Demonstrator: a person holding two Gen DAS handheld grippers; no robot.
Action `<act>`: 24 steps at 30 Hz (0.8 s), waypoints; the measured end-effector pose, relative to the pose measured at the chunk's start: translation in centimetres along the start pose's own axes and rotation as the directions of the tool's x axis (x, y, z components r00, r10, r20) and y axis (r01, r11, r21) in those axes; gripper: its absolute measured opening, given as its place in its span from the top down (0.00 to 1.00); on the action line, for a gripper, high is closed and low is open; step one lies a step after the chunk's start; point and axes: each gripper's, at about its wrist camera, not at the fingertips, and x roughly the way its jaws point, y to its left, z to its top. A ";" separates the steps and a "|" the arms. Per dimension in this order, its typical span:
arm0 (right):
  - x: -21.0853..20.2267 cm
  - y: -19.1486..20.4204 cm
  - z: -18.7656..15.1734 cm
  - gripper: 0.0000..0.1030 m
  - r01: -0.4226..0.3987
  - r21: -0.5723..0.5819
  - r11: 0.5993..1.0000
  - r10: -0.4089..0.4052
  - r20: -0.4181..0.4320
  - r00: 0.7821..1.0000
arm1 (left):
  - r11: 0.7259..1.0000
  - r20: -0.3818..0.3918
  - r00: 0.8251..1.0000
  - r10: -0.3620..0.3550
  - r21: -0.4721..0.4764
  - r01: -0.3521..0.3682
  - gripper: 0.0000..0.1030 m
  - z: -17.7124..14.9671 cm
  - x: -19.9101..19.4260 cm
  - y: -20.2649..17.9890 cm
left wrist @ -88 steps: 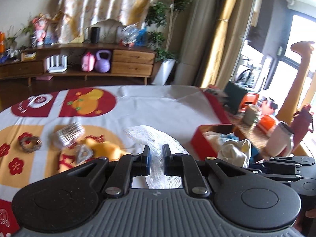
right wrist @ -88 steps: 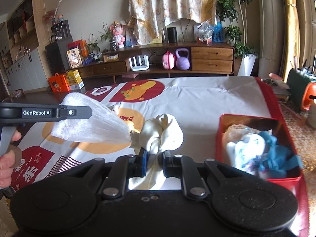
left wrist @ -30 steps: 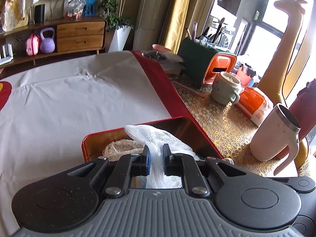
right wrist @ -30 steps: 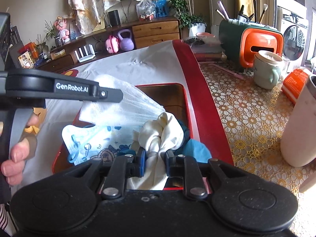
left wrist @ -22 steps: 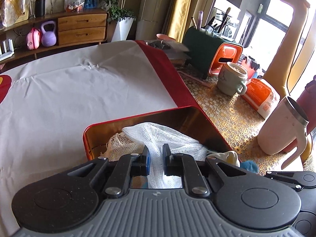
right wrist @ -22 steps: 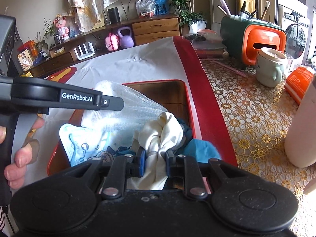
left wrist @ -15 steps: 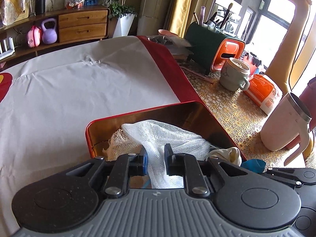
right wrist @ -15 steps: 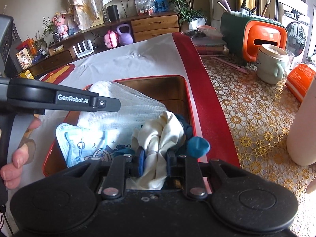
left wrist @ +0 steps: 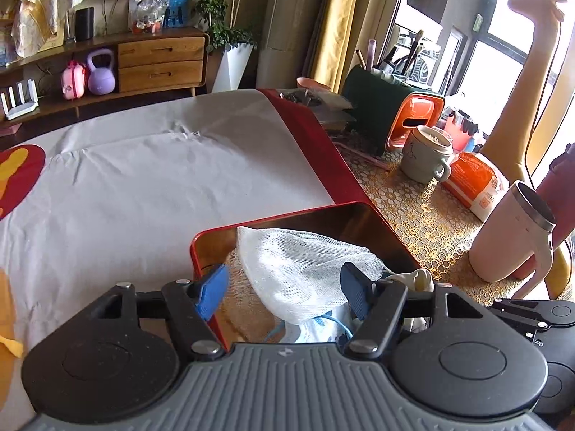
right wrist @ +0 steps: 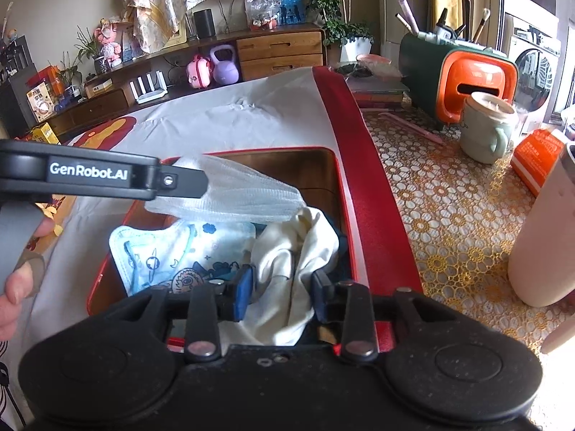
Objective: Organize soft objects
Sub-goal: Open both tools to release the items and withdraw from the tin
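White mesh cloth (left wrist: 305, 273) and cream cloth (right wrist: 287, 269) are lying in the red tray (right wrist: 345, 194), each between the parted, just-opening jaws of the left gripper (left wrist: 284, 287) and right gripper (right wrist: 280, 287).

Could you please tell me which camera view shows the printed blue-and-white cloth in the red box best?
The right wrist view: the printed blue-and-white cloth lies spread in the red box, its drawings clear, below the white mesh cloth. The left wrist view shows only a small corner of it under the mesh.
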 end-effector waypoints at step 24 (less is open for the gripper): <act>-8.0 3.9 0.7 0.38 0.014 -0.054 0.998 -0.008 0.099 0.995 | 1.000 0.070 0.997 -0.020 0.014 0.020 0.32 -2.1 -12.0 2.2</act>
